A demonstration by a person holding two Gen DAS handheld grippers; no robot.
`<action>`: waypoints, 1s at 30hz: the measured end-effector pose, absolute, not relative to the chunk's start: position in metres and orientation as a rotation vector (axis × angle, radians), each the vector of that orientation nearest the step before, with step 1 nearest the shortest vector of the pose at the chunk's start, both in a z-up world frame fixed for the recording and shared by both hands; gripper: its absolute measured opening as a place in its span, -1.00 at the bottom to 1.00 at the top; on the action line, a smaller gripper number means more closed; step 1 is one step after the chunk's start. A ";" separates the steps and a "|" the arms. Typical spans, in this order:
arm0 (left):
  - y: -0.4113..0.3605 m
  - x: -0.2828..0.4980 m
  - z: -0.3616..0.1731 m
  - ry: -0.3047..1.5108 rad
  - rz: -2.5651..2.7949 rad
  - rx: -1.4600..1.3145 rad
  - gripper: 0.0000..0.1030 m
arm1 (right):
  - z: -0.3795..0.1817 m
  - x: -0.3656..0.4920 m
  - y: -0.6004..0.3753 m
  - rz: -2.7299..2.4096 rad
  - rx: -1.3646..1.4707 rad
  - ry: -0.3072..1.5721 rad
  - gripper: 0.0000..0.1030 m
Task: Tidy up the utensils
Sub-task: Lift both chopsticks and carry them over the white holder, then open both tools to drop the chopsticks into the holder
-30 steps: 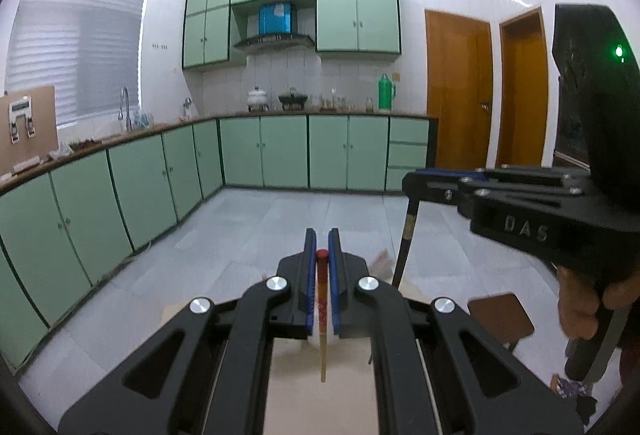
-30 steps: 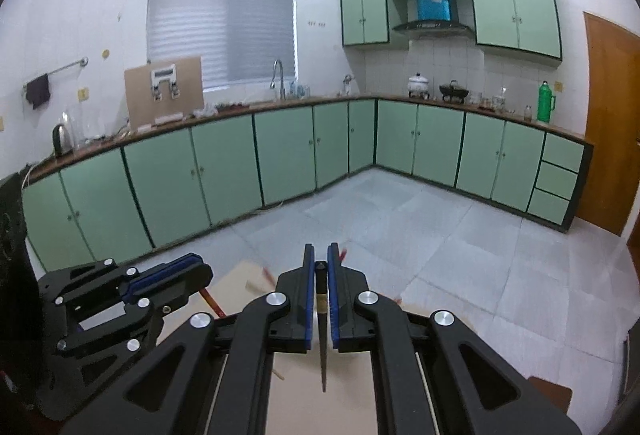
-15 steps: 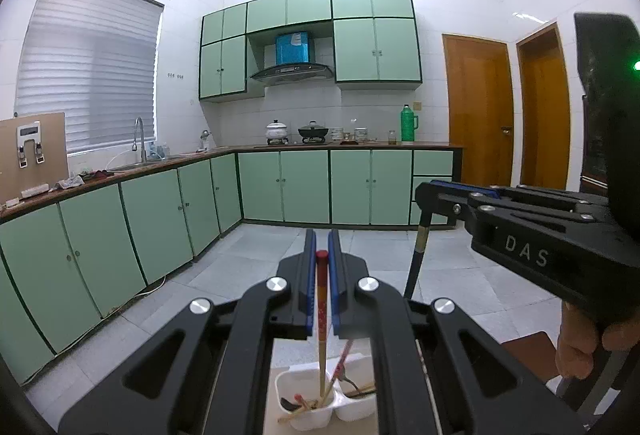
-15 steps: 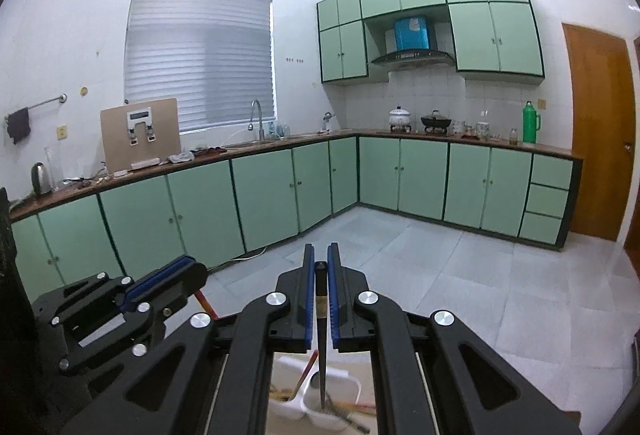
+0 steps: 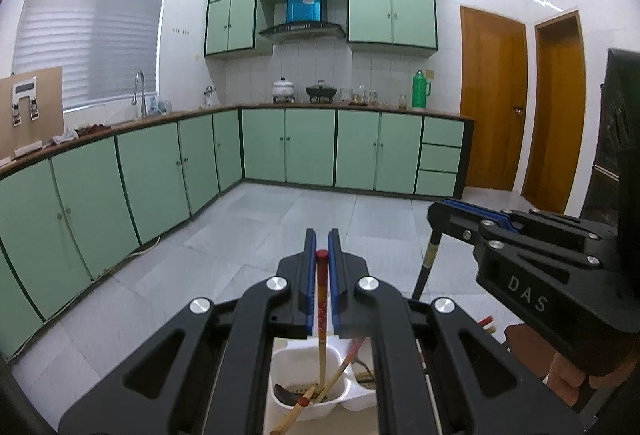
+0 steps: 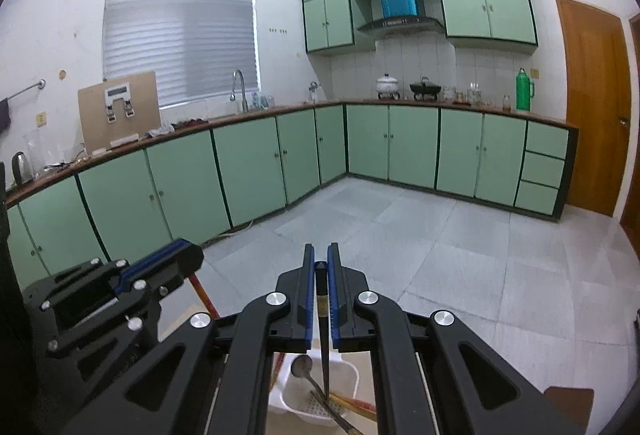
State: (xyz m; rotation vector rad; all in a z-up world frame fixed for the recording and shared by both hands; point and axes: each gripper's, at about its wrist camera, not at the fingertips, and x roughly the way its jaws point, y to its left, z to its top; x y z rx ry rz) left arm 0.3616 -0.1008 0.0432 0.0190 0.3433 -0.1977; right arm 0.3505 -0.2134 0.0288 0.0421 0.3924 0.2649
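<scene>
White plastic makes up the utensil holder [image 5: 280, 387] seen low in both wrist views, a bin with two compartments set on a pale surface. The left gripper [image 5: 322, 263] is clenched on a red-tipped chopstick [image 5: 321, 299], held upright between its blue pads, the lower end reaching down into the holder's left compartment in the left wrist view. More chopsticks [image 5: 336, 379] lean inside that compartment, and one lies tilted over its front rim.

The right gripper [image 6: 321, 271] is clamped on a dark chopstick [image 6: 322, 315], also upright, its tip pointing down into the holder [image 6: 352, 375]. A metal spoon [image 6: 301, 366] rests in the holder just beside that tip, bowl up, near some reddish chopsticks lying in the bottom.

Each gripper shows in the other's view: the right one [image 5: 472, 215] to the side in the left wrist view, gripping its dark stick, with the left one [image 6: 180, 259] opposite. Green cabinets [image 6: 248, 163] line the kitchen behind.
</scene>
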 end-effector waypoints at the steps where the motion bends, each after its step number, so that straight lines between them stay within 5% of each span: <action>1: -0.100 0.364 0.039 0.356 -0.199 0.018 -0.91 | 0.026 0.352 -0.214 0.263 0.044 0.398 -0.88; 10: -0.091 0.376 0.008 0.461 -0.193 0.027 -0.87 | -0.007 0.363 -0.221 0.267 0.062 0.516 -0.85; 15: -0.084 0.364 0.011 0.448 -0.194 0.012 -0.77 | -0.004 0.350 -0.235 0.257 0.086 0.492 -0.35; 30: -0.062 0.280 0.025 0.385 -0.154 -0.019 0.23 | 0.011 0.265 -0.269 0.210 0.109 0.425 0.71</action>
